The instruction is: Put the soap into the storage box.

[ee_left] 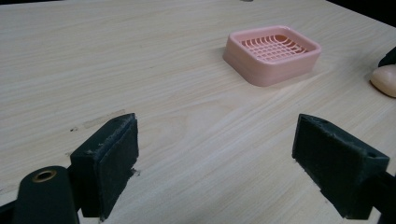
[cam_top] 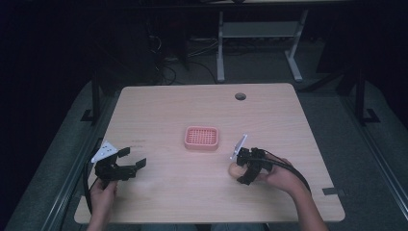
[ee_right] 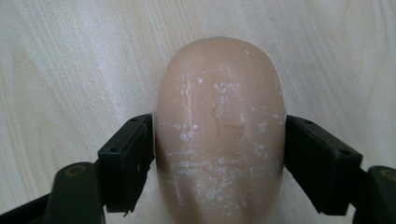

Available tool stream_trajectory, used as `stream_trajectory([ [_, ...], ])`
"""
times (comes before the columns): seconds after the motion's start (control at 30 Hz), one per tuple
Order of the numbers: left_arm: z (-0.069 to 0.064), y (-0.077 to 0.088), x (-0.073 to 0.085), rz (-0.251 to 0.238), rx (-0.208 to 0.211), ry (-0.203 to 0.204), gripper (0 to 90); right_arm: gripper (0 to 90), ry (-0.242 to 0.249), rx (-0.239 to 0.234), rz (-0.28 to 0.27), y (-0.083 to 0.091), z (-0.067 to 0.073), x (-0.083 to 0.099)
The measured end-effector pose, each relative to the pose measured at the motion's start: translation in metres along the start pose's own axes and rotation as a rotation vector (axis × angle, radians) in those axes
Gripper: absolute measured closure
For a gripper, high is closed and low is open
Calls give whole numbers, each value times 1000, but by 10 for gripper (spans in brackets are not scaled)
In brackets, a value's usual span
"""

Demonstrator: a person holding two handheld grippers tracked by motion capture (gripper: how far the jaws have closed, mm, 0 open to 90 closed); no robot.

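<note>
I take the pink soap dish [cam_top: 201,138] as landmark; it sits mid-table [cam_top: 168,106], and both my grippers are on the near side of it.

Nearest to me, my right gripper [cam_top: 244,168] is near-right of the dish, tilted down at the tabletop. Its own view shows the jaws clamped on a tan soap bar [ee_right: 219,130], one pad against each long flank. The bar's surface is scuffed with white flecks and scratches, and there's wood grain all around it. From the high view I only get a small tan lump [cam_top: 235,169] poking out left of the jaws; I can't tell if it's lifted or resting on the table.

My left gripper [cam_top: 129,159] is near-left of the dish and well apart from it. Jaws stand wide apart with nothing between them, and the left gripper view shows bare tabletop in the gap.

The dish interior is a slotted grid with nothing in it. The left gripper view looks across the table at the dish [ee_left: 272,53] and shows its thick side wall, rounded corners and curved slats; the high view only gives the flat grid pattern. That same view catches the end of the bar [ee_left: 385,80] at the right edge, nearer than the dish and apart from it.

Beyond the dish, toward the far edge, there's a round cable hole [cam_top: 240,96].
</note>
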State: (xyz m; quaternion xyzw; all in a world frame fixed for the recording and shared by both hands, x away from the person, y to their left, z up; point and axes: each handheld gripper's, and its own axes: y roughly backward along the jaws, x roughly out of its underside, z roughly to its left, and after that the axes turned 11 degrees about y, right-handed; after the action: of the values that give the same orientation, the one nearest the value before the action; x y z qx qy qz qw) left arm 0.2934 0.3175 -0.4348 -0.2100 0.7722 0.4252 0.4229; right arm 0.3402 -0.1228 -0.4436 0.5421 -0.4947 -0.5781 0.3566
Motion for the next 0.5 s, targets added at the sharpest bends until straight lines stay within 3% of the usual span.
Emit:
stream_trajectory([
  [0.5, 2, 1, 0, -6, 3, 7, 143, 316, -4, -12, 0, -1, -1, 1],
])
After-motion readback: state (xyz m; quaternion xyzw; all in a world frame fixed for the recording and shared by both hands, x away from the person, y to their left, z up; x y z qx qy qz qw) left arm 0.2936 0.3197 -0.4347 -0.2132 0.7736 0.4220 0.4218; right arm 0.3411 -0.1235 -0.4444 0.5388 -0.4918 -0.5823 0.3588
